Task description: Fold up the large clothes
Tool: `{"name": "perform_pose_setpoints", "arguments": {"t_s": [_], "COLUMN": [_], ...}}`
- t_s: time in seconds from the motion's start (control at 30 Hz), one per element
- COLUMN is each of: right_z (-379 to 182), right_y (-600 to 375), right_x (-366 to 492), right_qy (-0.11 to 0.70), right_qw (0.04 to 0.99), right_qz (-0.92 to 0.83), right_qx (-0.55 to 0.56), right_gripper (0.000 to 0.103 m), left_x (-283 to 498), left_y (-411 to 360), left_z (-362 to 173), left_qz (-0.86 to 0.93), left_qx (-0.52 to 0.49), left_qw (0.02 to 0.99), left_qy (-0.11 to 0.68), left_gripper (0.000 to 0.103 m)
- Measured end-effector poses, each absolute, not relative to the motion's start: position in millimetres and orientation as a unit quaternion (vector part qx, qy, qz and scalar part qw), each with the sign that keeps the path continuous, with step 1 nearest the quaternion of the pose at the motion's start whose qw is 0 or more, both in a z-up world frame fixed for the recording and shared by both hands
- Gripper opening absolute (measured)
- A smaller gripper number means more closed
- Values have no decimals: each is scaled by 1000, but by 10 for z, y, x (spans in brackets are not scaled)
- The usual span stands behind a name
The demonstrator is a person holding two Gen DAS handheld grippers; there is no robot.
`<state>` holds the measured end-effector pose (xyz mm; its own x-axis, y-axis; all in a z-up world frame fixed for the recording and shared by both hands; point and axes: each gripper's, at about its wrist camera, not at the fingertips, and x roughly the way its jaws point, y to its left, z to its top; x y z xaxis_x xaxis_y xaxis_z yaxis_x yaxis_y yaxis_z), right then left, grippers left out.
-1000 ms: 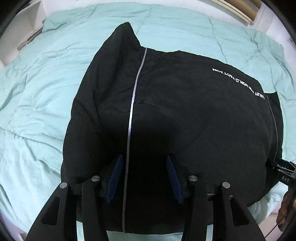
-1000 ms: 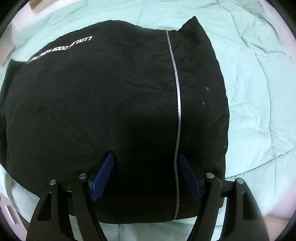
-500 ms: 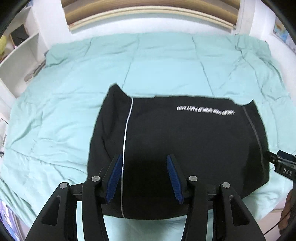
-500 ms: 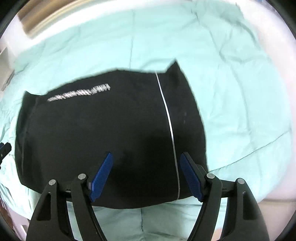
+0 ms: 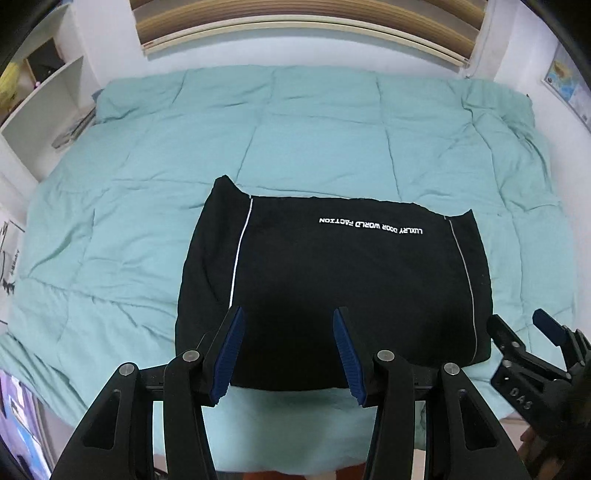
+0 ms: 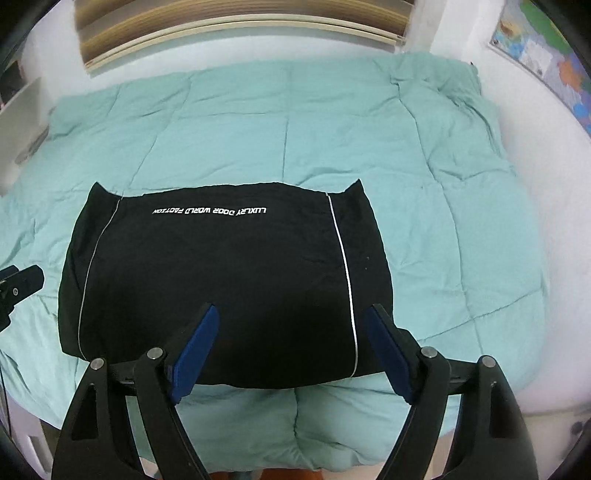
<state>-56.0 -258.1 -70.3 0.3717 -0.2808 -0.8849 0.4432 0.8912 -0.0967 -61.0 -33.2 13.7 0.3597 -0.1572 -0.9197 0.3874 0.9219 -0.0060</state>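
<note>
A black garment (image 5: 332, 280) lies folded into a flat rectangle near the front edge of the bed, with white lettering along its far edge and a thin pale stripe near each side. It also shows in the right wrist view (image 6: 221, 280). My left gripper (image 5: 286, 350) is open and empty, held above the garment's near edge. My right gripper (image 6: 291, 350) is open and empty, also above the near edge. The right gripper shows at the right of the left wrist view (image 5: 524, 332). A bit of the left gripper (image 6: 18, 284) shows at the left edge of the right wrist view.
The garment rests on a teal quilted duvet (image 5: 314, 129) that covers the whole bed. A wooden headboard (image 5: 303, 22) runs along the far wall. White shelves (image 5: 37, 103) stand at the far left. A map poster (image 6: 546, 55) hangs on the right wall.
Both grippers have pulled back and up from the garment, so the whole bed and headboard have come into view. Both stay open and empty. The garment has not moved.
</note>
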Motion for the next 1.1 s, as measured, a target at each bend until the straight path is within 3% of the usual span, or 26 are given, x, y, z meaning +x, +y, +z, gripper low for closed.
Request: {"name": "perform_pose_setpoints", "arguments": {"t_s": [1.1], "right_z": [-825], "right_y": [-2494], "right_x": [-471], "right_qy": [535], "right_qw": [814], "right_qz": [-213], "right_qx": [79], "right_gripper": [83], "left_x": [-759], "left_y": [-574], "left_z": [157], "left_qz": [-155], "left_qx": [142], "left_qw": [822], "left_qy": [529], "left_gripper": [51]}}
